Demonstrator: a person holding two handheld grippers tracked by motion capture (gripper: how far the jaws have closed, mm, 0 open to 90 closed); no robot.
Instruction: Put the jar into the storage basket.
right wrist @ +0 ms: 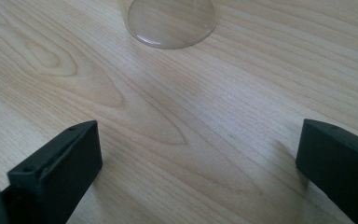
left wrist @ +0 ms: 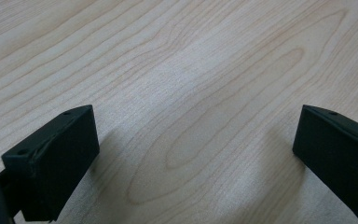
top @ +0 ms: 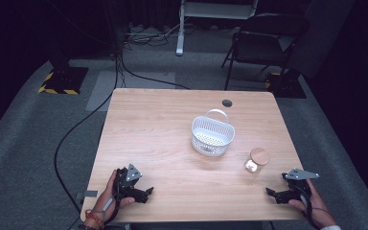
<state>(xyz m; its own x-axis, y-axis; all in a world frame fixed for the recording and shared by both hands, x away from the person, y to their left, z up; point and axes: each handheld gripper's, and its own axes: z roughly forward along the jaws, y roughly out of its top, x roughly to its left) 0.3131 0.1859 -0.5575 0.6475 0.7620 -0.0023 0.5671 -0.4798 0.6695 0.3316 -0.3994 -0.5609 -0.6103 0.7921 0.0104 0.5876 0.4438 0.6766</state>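
Now the right gripper (top: 274, 193) sits wide open and empty near the glass jar (top: 256, 161), which looks rigid, slick and breakable, best gripped across its body below the wooden lid (top: 259, 155).

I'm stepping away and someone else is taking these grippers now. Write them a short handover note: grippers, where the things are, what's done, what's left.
Left gripper: open, nothing between the jaws, low at the near left of the table.
Right gripper: open, nothing held, near right edge, pointing toward the glass jar.
The jar stands upright with its wooden lid on, just ahead of the right gripper, untouched.
White basket: mid-table, beyond and left of the jar, handle at its far side.
Done: nothing so far.
Left: probably grip the jar with the right gripper; likely it goes to the basket.
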